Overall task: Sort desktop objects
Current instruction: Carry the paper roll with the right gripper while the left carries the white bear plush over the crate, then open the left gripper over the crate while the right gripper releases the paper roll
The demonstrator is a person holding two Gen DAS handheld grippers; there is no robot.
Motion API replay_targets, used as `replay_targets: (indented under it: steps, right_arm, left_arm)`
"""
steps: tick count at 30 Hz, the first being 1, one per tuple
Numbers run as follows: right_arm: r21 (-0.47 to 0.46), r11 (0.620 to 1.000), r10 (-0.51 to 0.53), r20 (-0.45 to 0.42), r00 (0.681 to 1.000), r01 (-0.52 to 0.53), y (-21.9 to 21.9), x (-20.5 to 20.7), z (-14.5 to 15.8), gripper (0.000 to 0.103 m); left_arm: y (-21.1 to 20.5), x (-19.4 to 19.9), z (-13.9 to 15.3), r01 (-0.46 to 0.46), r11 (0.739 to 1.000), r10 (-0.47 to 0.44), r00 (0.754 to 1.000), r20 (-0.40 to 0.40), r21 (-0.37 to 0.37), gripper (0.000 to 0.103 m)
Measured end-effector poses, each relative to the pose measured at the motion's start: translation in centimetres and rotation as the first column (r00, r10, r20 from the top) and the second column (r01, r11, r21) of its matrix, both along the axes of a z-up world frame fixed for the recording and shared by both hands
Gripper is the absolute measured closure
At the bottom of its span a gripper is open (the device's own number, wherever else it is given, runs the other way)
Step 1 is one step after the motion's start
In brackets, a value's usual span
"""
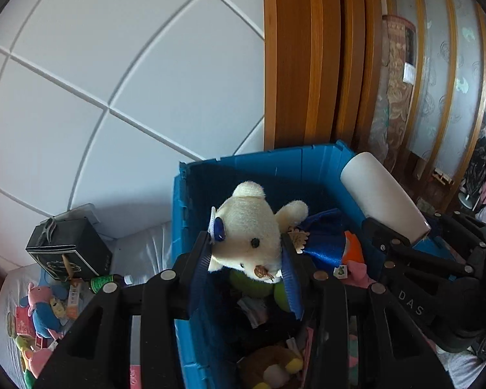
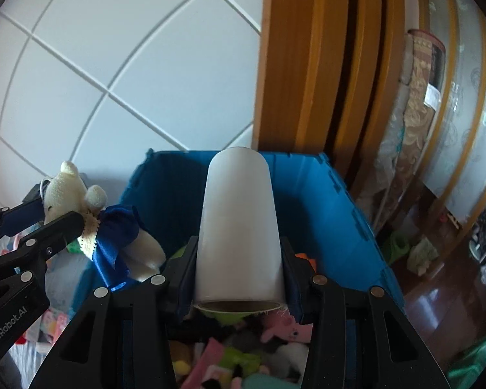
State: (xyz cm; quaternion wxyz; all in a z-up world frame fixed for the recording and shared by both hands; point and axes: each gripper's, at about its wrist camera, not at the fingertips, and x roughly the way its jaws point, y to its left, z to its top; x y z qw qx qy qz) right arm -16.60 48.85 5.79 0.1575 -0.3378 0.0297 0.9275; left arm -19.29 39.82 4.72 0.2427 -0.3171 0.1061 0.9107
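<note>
Above the blue crate (image 1: 191, 214) we see our left tool (image 1: 246, 259) clamping a cream teddy bear (image 1: 246, 227) in blue satin, our right tool (image 2: 238, 272) gripping a white roll (image 2: 239, 227).

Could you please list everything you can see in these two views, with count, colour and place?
Teddy bear: one, cream with a blue bow, held above the crate.
Roll: one, white, held above the crate.
Crate: one, blue, below both tongs, filled with soft toys.
Box: one, black, on the white surface left of the crate.
Bottle: one, green, lying beside the box.
Plush toys: several, mixed colours, on the white surface at far left.
Left tongs: one, black with blue pads, shut on the teddy bear.
Right tongs: one, black, shut on the roll.
</note>
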Motion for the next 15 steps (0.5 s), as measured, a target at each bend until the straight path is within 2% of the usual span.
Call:
replay_targets:
  steps: [4,7,10,12,15]
  right_arm:
    - [-0.094,0.994,-0.046,0.072,0.996,0.052,6.1,-2.4,-5.0,0.058]
    - [-0.133,0.988,-0.063,0.117,0.991,0.079,9.1,-4.8,-8.2,0.058]
    - [-0.149,0.985,-0.058,0.207,0.977,0.091,10.9,-7.0,-11.2,0.058]
    - [-0.149,0.985,-0.047,0.249,0.967,0.086,11.2,-7.4,-12.7,0.058]
    - [-0.18,0.978,-0.044,0.313,0.949,0.105,11.3,-7.6,-14.8,0.058]
  left_arm:
    - [5.8,-4.7,-4.6,-0.035,0.993,0.045,0.996,0.081,-0.112,0.062]
    - [8.9,-7.6,-7.4,-0.058,0.981,0.076,0.993,0.09,-0.185,0.062]
    - [10.1,-9.0,-10.0,-0.062,0.977,0.078,0.994,0.076,-0.203,0.062]
    - [11.3,-9.9,-12.2,-0.064,0.947,0.102,0.989,0.108,-0.314,0.062]
    - [11.5,-9.6,-12.7,-0.07,0.942,0.109,0.989,0.103,-0.328,0.059]
